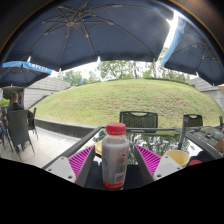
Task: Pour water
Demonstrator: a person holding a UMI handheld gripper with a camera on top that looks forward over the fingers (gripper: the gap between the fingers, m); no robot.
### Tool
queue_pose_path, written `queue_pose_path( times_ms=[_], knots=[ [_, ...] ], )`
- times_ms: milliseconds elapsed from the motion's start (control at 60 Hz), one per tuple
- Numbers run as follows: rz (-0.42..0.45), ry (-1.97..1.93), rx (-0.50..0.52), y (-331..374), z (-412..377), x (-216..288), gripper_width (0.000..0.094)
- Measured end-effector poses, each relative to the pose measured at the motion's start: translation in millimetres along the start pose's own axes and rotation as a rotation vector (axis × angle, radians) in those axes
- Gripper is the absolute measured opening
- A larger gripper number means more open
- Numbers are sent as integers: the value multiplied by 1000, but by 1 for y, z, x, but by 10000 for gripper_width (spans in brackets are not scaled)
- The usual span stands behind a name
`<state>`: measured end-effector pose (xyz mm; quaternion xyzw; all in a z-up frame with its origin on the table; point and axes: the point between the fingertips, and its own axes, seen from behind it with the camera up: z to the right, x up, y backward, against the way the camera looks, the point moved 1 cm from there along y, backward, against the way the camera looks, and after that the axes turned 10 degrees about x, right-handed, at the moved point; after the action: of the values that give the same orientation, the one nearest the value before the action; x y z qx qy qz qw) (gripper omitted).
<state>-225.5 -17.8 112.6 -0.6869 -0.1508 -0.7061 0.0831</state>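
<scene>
A plastic bottle (115,158) with a red cap and a white and red label stands upright between my two fingers. My gripper (116,150) is open. Its pink pads lie on either side of the bottle, left (82,160) and right (148,160), with a narrow dark gap at each side. The bottle's base is level with the near part of the fingers. A pale cup (178,157) with yellowish contents stands on the dark table (165,140) to the right, beyond the right finger.
A light plate or bowl (98,148) shows just behind the bottle on the left. Dark chairs (139,120) stand past the table's far side, with more (18,128) at the left. Blue parasols (95,30) hang overhead. A grass bank (120,100) rises beyond.
</scene>
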Motion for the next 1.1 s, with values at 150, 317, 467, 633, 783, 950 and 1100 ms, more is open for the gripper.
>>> queue_pose_path(
  times_ms=[150,317,467,633,783,950,1100],
  knots=[
    [9,-29,0,-41,13,3,612],
    [50,-46,-29,-44,20,2,453],
    [77,-88,-27,-47,24,5,364],
    [129,-344,-27,-46,48,12,351],
    [309,-847,109,-23,68,53,352],
    [453,-1434,166,5,118,64,358],
    [528,-1747,175,16,142,56,376]
  ],
)
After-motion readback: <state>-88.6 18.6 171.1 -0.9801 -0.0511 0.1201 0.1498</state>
